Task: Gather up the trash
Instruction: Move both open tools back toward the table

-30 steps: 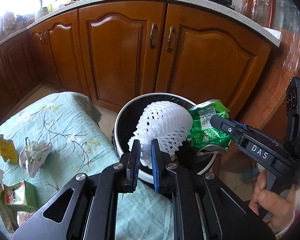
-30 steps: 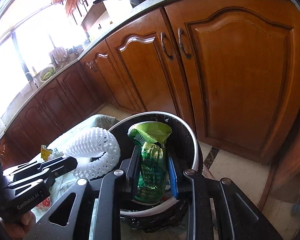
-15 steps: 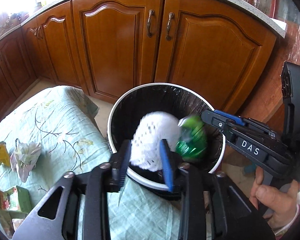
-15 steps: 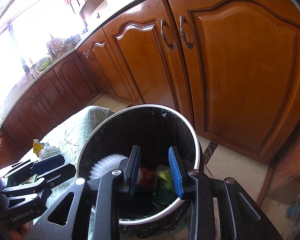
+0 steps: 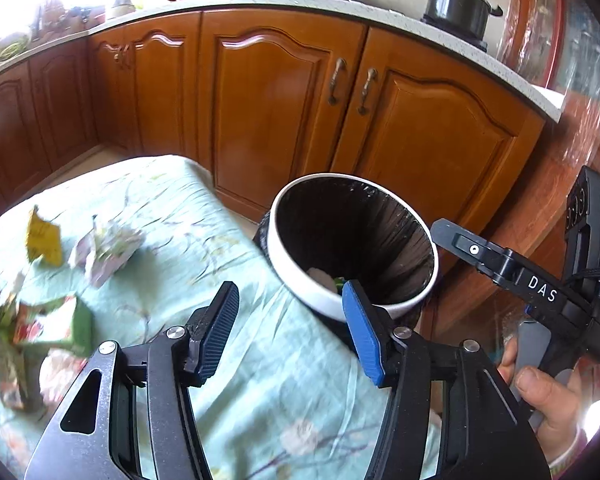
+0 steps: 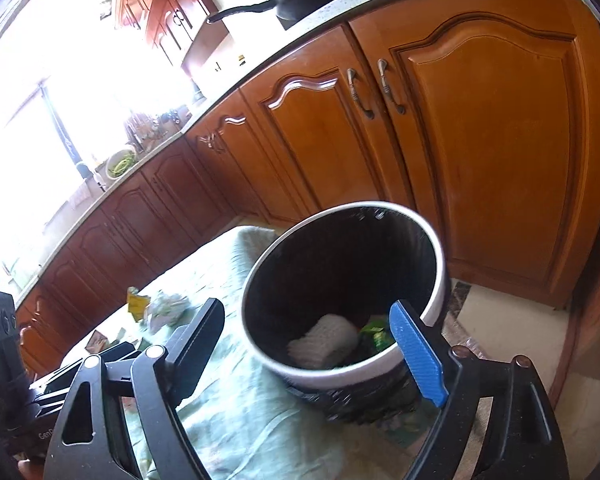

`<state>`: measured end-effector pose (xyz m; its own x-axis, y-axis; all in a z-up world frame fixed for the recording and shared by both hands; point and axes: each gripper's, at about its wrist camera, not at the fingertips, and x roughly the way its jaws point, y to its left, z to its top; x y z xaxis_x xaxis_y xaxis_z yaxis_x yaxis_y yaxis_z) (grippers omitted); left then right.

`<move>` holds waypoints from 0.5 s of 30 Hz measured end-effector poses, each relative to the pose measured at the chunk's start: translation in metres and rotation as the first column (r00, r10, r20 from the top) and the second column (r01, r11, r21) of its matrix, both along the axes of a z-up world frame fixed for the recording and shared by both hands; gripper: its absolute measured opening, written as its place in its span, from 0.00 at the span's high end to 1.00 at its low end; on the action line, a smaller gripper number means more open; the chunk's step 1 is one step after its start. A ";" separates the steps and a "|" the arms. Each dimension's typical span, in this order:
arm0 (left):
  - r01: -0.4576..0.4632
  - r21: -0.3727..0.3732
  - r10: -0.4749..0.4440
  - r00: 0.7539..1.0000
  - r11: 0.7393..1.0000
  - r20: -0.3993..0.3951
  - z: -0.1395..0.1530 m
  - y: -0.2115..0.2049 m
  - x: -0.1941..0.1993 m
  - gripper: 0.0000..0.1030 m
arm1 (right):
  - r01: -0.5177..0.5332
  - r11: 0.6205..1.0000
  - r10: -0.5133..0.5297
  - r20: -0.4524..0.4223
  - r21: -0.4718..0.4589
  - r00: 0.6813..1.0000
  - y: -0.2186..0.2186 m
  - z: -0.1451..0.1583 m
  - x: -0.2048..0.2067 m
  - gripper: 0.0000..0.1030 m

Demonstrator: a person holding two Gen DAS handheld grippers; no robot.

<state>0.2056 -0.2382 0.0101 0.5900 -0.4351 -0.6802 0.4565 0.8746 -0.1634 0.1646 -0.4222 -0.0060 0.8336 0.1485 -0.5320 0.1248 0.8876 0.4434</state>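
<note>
I have both claws, left (image 5: 290, 334) and right (image 6: 314, 346), spread and empty, so the foam net (image 6: 324, 340) lies in the bin (image 6: 436, 304); wrappers (image 5: 108, 246) wait near the table's (image 5: 260, 380) left edge

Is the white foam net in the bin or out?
In. The white foam net lies at the bottom of the bin, beside the green wrapper.

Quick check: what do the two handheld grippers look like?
Both are black metal. The left gripper has one black ribbed pad and one blue; the right gripper matches and carries white "DAS" lettering and a green light. A bare hand grips it.
</note>
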 end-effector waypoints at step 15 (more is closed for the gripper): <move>-0.244 -0.045 0.243 0.970 0.969 -0.028 -0.015 0.142 -0.046 0.42 | -0.146 0.989 0.146 -0.014 0.026 0.989 0.088 -0.013 -0.022 0.14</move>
<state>0.1592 -0.0960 -0.0053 0.6674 -0.3122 -0.6761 0.2263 0.9500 -0.2153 0.1430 -0.3339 -0.0192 0.7938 0.2812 -0.5393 0.0019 0.8856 0.4645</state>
